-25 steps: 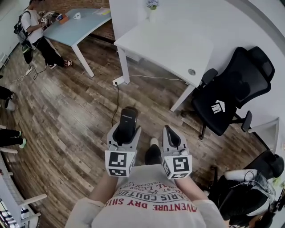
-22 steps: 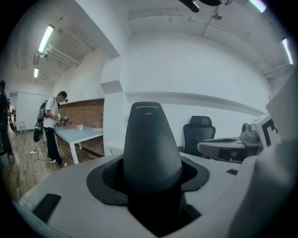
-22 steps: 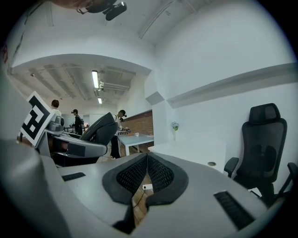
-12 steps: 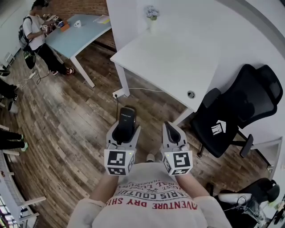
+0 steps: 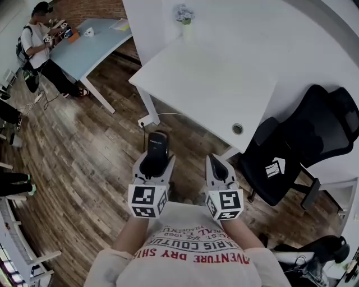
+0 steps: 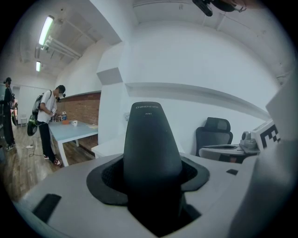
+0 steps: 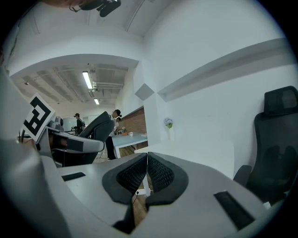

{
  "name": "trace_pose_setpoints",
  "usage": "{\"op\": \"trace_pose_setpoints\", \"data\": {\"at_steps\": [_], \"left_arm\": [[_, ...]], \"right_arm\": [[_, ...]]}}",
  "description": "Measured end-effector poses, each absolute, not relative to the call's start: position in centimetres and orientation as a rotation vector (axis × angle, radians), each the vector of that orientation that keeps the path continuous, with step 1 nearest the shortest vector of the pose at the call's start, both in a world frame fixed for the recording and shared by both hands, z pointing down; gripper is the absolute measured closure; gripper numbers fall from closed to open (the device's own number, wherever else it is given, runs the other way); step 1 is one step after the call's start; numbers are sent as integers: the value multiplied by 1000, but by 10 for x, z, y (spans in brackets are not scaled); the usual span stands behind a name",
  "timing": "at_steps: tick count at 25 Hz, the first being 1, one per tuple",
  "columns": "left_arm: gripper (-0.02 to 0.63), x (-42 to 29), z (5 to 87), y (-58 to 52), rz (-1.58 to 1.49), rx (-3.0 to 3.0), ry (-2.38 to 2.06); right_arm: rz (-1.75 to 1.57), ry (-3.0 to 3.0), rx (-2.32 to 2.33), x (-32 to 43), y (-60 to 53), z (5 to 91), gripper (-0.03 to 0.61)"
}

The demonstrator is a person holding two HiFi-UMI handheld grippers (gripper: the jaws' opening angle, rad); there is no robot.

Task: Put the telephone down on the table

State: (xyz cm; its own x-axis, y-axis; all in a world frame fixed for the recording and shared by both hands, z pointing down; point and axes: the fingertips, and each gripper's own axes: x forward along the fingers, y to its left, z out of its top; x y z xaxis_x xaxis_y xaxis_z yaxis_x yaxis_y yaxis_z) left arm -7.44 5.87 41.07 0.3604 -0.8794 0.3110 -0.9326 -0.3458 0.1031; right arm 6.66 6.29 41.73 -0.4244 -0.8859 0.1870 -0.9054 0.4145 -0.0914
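Observation:
A black telephone handset (image 5: 156, 150) sticks out forward from my left gripper (image 5: 153, 166), whose jaws are shut on its sides. In the left gripper view the telephone (image 6: 151, 148) fills the middle, upright between the dark pads. My right gripper (image 5: 217, 168) is held beside it, jaws shut with nothing between them; its pads (image 7: 147, 175) meet in the right gripper view. Both are over the wood floor, short of the white table (image 5: 213, 73), which lies ahead.
A black office chair (image 5: 291, 151) stands right of the table. A small vase of flowers (image 5: 184, 15) sits at the table's far edge. A pale blue table (image 5: 84, 47) with a person (image 5: 39, 45) beside it is far left. A cable and socket (image 5: 147, 119) lie on the floor.
The view has advanced toward the white table, which now looks larger and closer. Both grippers keep their hold and their place relative to the body.

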Motion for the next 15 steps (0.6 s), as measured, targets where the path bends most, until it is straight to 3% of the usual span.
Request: {"op": "trace_pose_setpoints", "data": {"at_steps": [15], "left_arm": [[322, -54, 418, -127, 356, 2567, -1322]], "right_arm": [[345, -2330, 1874, 74, -83, 439, 552]]}}
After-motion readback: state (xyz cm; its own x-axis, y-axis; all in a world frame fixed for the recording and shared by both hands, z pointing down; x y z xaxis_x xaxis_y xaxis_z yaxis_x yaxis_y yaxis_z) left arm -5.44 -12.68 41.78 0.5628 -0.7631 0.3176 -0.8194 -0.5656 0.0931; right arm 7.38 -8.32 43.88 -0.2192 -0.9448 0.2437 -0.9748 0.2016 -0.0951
